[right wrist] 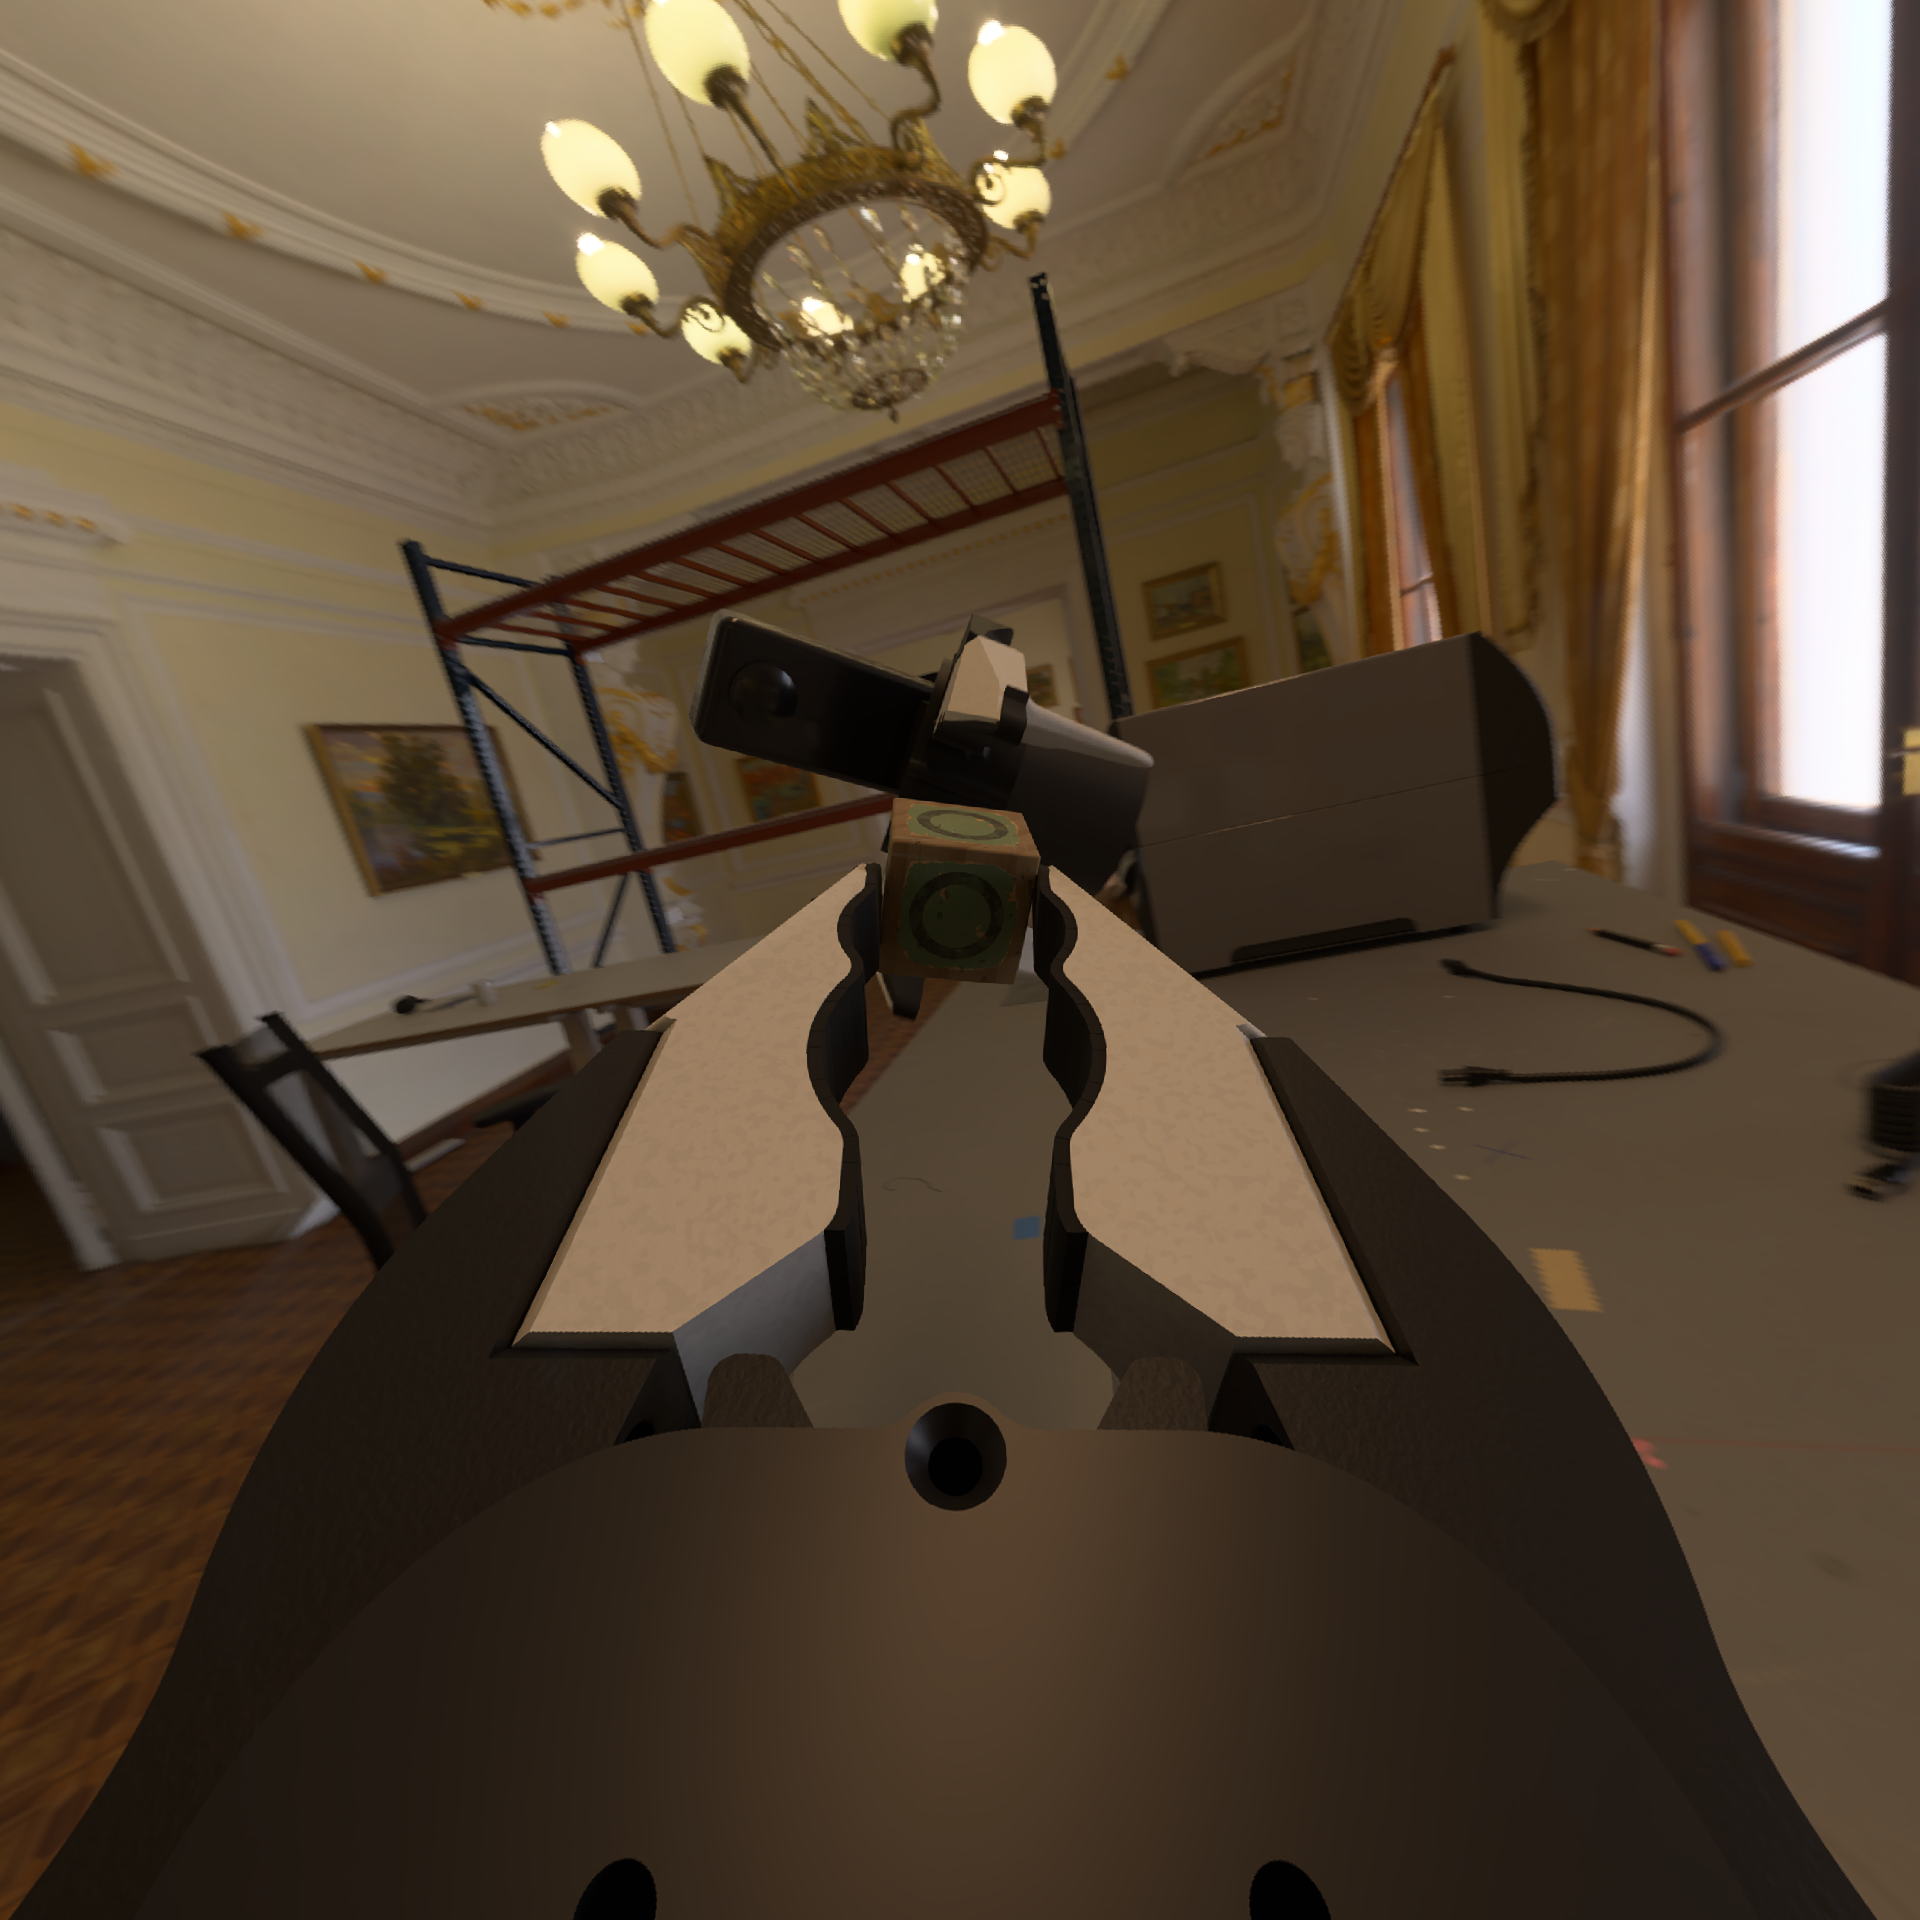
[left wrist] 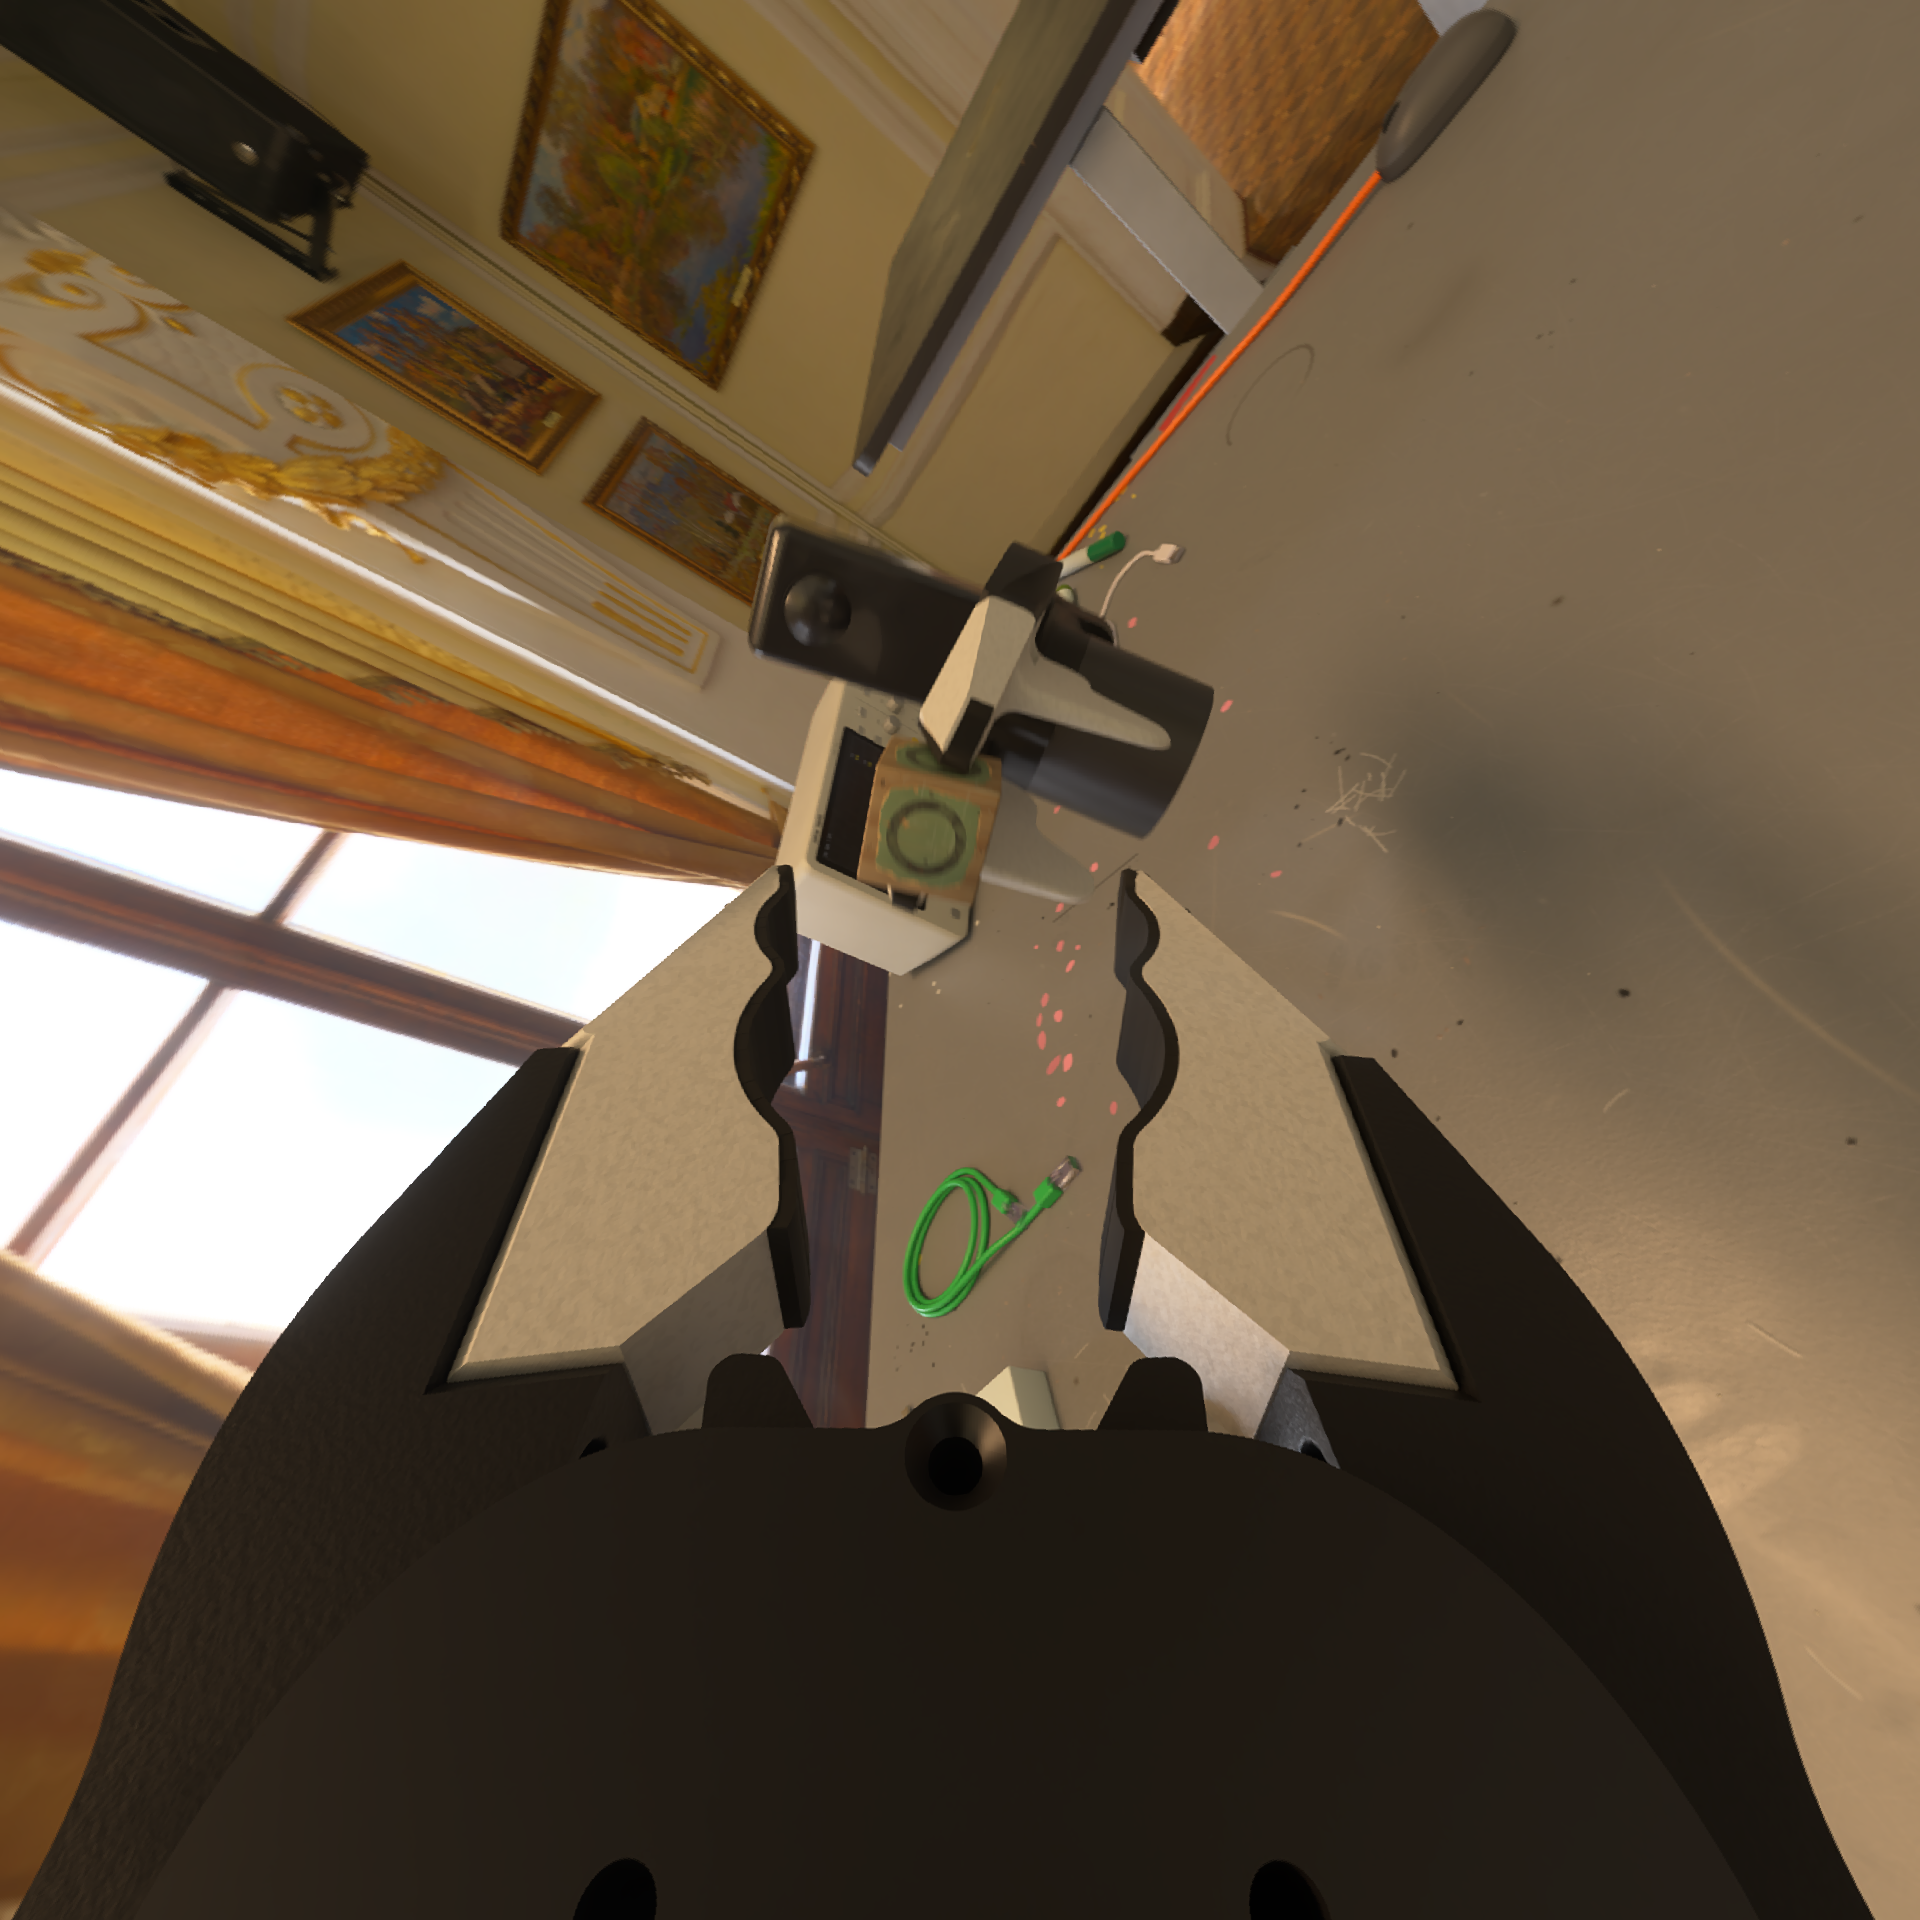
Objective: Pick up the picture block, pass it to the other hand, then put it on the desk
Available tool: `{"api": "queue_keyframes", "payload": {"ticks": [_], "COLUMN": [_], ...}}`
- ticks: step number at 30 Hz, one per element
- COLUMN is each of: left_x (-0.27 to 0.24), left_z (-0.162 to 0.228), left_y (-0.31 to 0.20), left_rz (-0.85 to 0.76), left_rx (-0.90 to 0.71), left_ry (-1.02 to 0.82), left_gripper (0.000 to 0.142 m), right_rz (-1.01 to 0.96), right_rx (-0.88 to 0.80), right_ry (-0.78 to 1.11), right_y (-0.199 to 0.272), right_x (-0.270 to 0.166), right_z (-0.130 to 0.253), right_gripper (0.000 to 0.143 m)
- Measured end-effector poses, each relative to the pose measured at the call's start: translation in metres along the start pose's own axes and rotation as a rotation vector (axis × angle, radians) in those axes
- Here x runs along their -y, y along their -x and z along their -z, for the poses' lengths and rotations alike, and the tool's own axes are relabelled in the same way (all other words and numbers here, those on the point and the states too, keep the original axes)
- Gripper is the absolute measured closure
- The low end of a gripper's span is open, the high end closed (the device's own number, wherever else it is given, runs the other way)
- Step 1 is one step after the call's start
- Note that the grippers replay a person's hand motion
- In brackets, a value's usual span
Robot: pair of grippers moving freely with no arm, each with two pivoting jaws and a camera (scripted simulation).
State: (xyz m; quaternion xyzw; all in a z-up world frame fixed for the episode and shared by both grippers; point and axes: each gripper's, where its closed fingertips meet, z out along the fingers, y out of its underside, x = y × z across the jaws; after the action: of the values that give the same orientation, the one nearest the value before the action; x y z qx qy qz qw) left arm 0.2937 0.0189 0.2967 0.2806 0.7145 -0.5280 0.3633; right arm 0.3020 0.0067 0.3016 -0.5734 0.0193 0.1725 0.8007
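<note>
My right claw [right wrist: 956,902] is narrowed onto the one picture block [right wrist: 956,914]. The block sits right at my fingertips, a tip touching each side, lifted clear of the surface [right wrist: 1351,1195]. It is a wooden cube, and both faces I see from here carry a green panel with a dark ring. My left claw [left wrist: 956,891] is spread wide and holds nothing. From its camera the block lies straight ahead, just beyond the tips and centred between them, with one finger of my right claw pressed on its upper face. From the right camera, the left claw shows above and behind the block. I cannot tell how near it is.

By count there are one block and two claws. One coiled green cable [left wrist: 977,1247] lies on the surface below my left fingers. One white device [left wrist: 883,925] is on the surface behind the block. One black cable [right wrist: 1621,1023] curves across the surface to my right, beside one big dark grey box [right wrist: 1340,800]. Three framed paintings [left wrist: 655,177] hang on the wall in the left view, and one chandelier [right wrist: 831,208] hangs overhead.
</note>
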Motion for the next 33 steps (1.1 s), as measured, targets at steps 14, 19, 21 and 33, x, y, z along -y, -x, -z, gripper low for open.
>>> {"api": "queue_keyframes", "payload": {"ticks": [14, 19, 21, 33], "left_x": [-0.005, -0.004, -0.005, -0.018], "left_z": [0.026, 0.020, 0.017, 0.013], "left_y": [0.016, 0.016, 0.016, 0.015], "left_rz": [-0.046, -0.062, -0.066, -0.064], "left_rx": [0.070, 0.068, 0.064, 0.044], "left_ry": [0.081, 0.097, 0.101, 0.145], "left_gripper": [0.124, 0.130, 0.135, 0.142], "right_rz": [0.375, 0.221, 0.155, -0.034], "right_rx": [-0.863, -1.154, -1.217, -1.230], "right_ry": [0.410, 0.524, 0.559, 1.075], "right_y": [-0.045, -0.090, -0.110, -0.192], "right_x": [0.073, 0.066, 0.054, -0.038], "right_z": [0.212, 0.290, 0.310, 0.363], "right_gripper": [0.114, 0.114, 0.114, 0.114]}}
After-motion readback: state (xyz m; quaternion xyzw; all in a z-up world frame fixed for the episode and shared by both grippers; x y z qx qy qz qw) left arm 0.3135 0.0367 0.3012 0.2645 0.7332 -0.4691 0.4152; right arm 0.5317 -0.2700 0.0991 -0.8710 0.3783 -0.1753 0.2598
